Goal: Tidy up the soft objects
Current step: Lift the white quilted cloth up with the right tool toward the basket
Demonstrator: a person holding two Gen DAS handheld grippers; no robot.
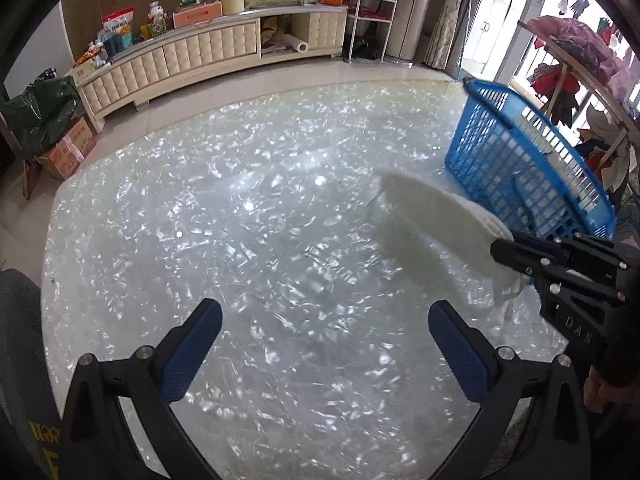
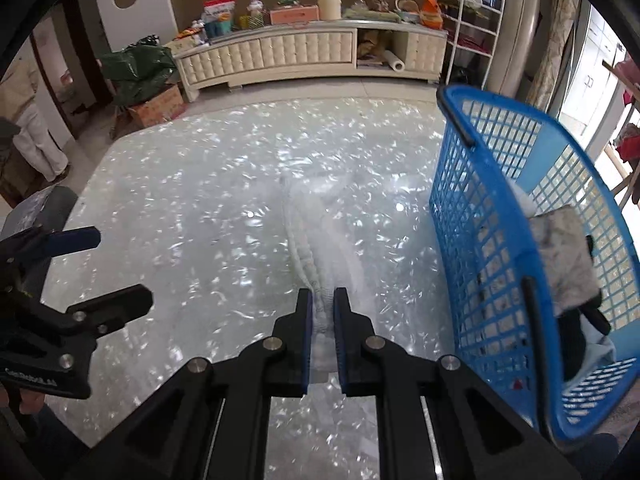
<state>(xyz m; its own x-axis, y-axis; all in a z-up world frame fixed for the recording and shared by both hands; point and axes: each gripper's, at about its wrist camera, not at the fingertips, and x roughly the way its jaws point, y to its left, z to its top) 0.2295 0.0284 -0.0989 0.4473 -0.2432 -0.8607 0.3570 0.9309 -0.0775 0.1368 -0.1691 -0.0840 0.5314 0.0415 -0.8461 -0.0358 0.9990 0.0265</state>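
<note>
My right gripper [image 2: 322,300] is shut on a white soft cloth [image 2: 320,236], which stretches forward from its fingers above the glass table. The same cloth [image 1: 436,220] shows in the left wrist view, held out by my right gripper [image 1: 504,256] just left of the blue plastic basket [image 1: 520,160]. The basket [image 2: 492,208] stands at the table's right side and holds a grey-white soft item [image 2: 564,252] and something dark. My left gripper [image 1: 324,324] is open and empty, low over the table; it also shows at the left of the right wrist view [image 2: 108,268].
The table [image 1: 240,220] is a round, glittery white glass top. A cream TV cabinet [image 1: 208,48] with clutter stands against the far wall. A green bag on a cardboard box [image 1: 52,128] sits at the left. A clothes rack [image 1: 580,64] stands at the right.
</note>
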